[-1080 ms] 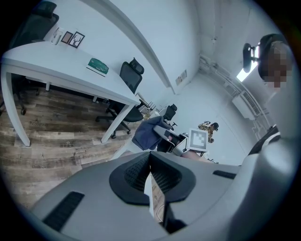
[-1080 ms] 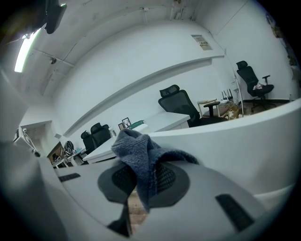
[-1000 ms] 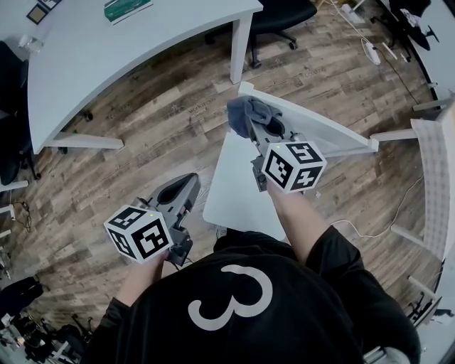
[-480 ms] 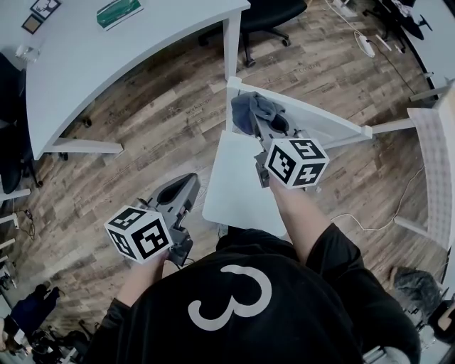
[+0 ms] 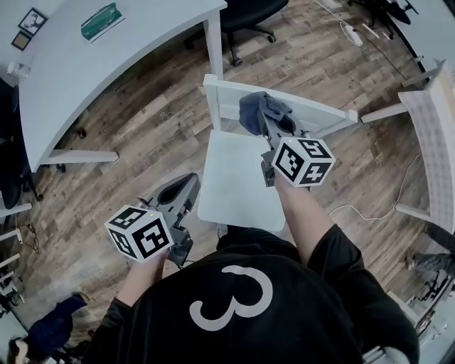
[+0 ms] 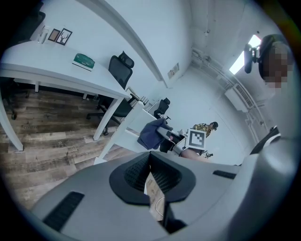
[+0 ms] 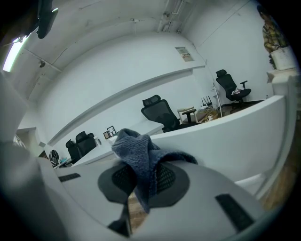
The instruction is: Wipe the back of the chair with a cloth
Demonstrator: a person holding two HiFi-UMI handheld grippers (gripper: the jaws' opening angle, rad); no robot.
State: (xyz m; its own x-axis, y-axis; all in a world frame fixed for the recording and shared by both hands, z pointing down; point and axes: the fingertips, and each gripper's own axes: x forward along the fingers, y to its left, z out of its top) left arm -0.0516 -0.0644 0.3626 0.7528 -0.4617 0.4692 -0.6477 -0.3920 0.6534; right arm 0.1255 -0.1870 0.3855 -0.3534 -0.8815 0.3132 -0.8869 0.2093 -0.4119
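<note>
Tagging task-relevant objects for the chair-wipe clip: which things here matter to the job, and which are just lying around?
In use: grey-blue cloth; right gripper, shut on it; white chair.

Lying about: white desk; green book on it; black office chair; left gripper, shut and empty.

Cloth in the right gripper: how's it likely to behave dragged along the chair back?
Probably floppy: the cloth bunches and droops over the right gripper. Its knit texture looks grippy, so it likely drags rather than slides on the smooth chair back.
</note>
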